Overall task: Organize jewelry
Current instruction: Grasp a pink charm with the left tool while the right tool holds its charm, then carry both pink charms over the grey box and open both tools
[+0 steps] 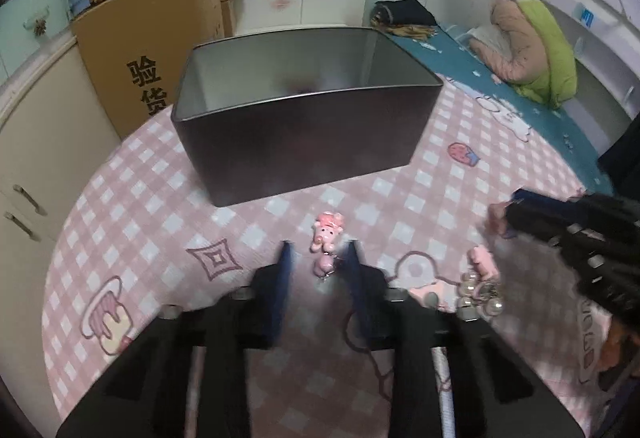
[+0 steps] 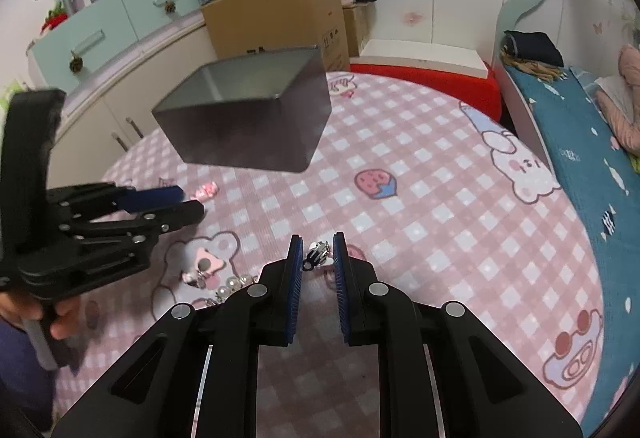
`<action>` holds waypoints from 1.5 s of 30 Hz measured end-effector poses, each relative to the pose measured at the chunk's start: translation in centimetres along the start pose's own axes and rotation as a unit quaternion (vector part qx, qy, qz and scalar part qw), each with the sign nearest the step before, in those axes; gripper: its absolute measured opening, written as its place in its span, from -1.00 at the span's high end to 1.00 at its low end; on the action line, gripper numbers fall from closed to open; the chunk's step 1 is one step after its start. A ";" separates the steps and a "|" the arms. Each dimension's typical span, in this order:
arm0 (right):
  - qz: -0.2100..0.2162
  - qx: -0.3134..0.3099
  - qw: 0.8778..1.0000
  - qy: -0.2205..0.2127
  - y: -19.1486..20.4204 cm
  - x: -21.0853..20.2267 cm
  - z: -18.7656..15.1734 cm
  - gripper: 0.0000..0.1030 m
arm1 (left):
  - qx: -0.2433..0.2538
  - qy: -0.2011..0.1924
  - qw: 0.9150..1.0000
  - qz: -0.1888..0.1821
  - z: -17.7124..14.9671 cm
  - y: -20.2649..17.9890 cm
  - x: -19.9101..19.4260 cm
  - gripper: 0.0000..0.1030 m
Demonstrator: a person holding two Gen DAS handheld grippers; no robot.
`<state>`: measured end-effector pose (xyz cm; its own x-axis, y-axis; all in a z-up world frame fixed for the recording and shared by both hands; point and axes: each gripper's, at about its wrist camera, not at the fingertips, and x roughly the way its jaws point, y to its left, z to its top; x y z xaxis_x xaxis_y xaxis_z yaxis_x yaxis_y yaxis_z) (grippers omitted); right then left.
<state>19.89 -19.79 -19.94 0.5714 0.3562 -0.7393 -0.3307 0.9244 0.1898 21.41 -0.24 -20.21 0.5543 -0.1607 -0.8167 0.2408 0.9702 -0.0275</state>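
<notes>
From where I sit, the job looks barely begun: the pink checked tablecloth (image 2: 420,198) carries everything, and the big dark metal box (image 1: 304,126), at twelve o'clock in the left wrist view and about eleven o'clock in the right wrist view, is open-topped. What I can see of its inside is bare grey wall and a dim patch of floor with nothing I can make out, though part of the bottom is hidden behind the near wall, so I judge nothing is stored yet. All the jewelry I can find lies loose on the cloth. My left gripper (image 1: 318,252) has its blue pads spread, framing a pink figure charm (image 1: 326,238) that lies between the tips, seemingly untouched. My right gripper (image 2: 317,252) is likewise parted, with a small silver-and-black clip piece (image 2: 318,252) sitting between its pads; I cannot tell whether either pad touches it. At about four o'clock in the left view, a cluster of pearly beads with a pink charm (image 1: 480,286) rests by a teddy print. So three pieces remain, by my count, each needing a pinch, a lift and a drop into the box.
</notes>
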 end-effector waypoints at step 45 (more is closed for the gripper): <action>0.060 0.002 0.997 0.040 5.2 6.6 11.2 0.69 | -0.053 -0.005 0.994 -0.092 8.8 4.8 -0.8 0.73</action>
<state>30.39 -11.11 -16.62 0.4657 0.4531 -0.7601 -0.3907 0.8760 0.2828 29.16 2.89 -14.65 0.5157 -0.3388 -0.7869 0.2542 0.9376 -0.2370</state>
